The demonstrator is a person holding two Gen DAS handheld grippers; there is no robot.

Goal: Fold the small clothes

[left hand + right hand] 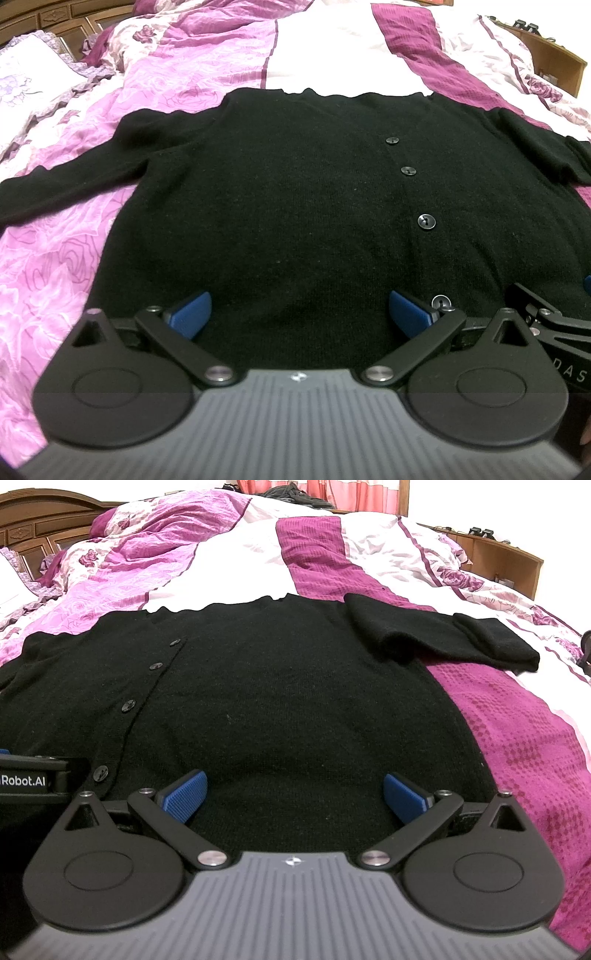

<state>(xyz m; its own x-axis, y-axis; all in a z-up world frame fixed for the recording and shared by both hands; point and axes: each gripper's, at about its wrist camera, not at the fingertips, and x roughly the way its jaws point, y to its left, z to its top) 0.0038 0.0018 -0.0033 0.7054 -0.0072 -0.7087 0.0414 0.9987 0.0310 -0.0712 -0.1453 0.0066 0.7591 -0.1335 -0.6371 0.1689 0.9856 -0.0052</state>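
Left tongs [299, 314] gape released over the hem of the black cardigan [295, 206], spread flat, buttons up, on the bed [55, 258]; biting one layer would drag the front askew. From the right wrist, right tongs [295, 794] also gape empty; the cardigan's long axis runs hem-near to collar-far, right sleeve [461, 638] already bent.

A black knit cardigan [295, 192] is lying flat and buttoned on the bed, neckline pointing toward the far edge, hem toward the near edge. Four dark buttons [426, 221] are running down its front. One sleeve [443, 638] is lying bent, the other [66, 184] stretching outward.
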